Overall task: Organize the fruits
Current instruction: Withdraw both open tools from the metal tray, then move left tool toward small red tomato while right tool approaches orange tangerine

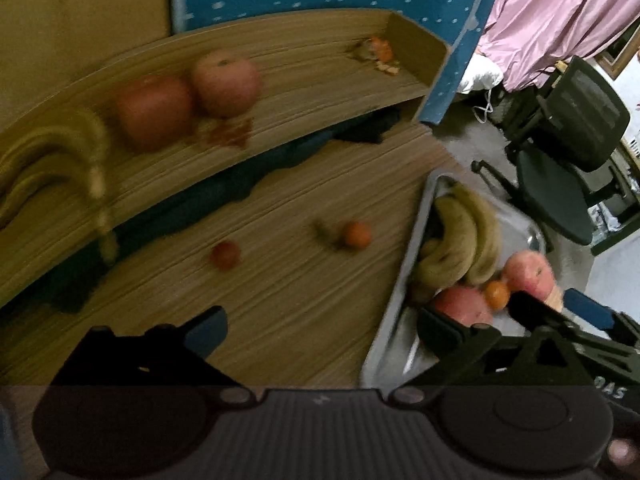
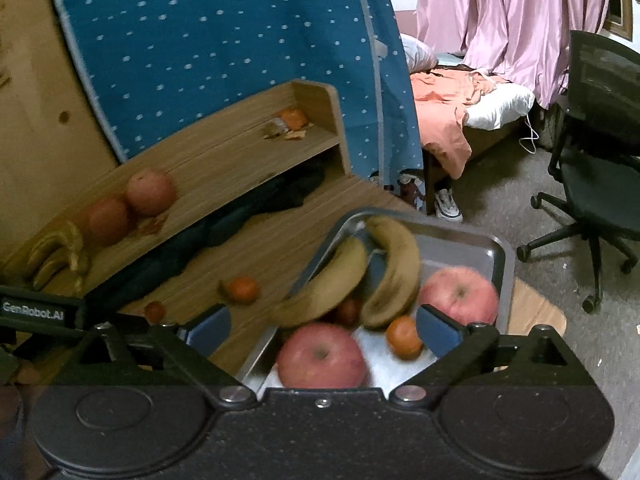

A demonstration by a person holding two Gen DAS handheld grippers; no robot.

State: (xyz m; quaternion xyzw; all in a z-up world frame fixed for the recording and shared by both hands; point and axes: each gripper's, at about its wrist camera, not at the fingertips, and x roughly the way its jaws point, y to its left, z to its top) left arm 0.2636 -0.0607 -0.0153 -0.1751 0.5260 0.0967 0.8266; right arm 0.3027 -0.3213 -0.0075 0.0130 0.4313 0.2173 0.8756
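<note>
The right gripper (image 2: 324, 330) hangs over the tray with its black, blue-padded fingers spread wide and nothing between them; the left gripper (image 1: 320, 330) hovers above the desk, likewise spread and empty. The wood-grain desk (image 1: 280, 280) carries a raised wooden shelf (image 1: 304, 56) along its back, and on the desk's right end rests a rectangular silver metal tray (image 2: 464, 244). Inside the tray lie a bunch of brownish-yellow bananas (image 2: 360, 276), two pink-red apples (image 2: 322, 354) – one near, one at the far right – and a small orange tangerine (image 2: 404, 338) between them. On the shelf sit two more red apples (image 1: 188, 96), touching, beside a second banana bunch (image 1: 52, 160). Loose on the desk – an orange tangerine (image 1: 357, 234) and a small red fruit (image 1: 226, 255).
</note>
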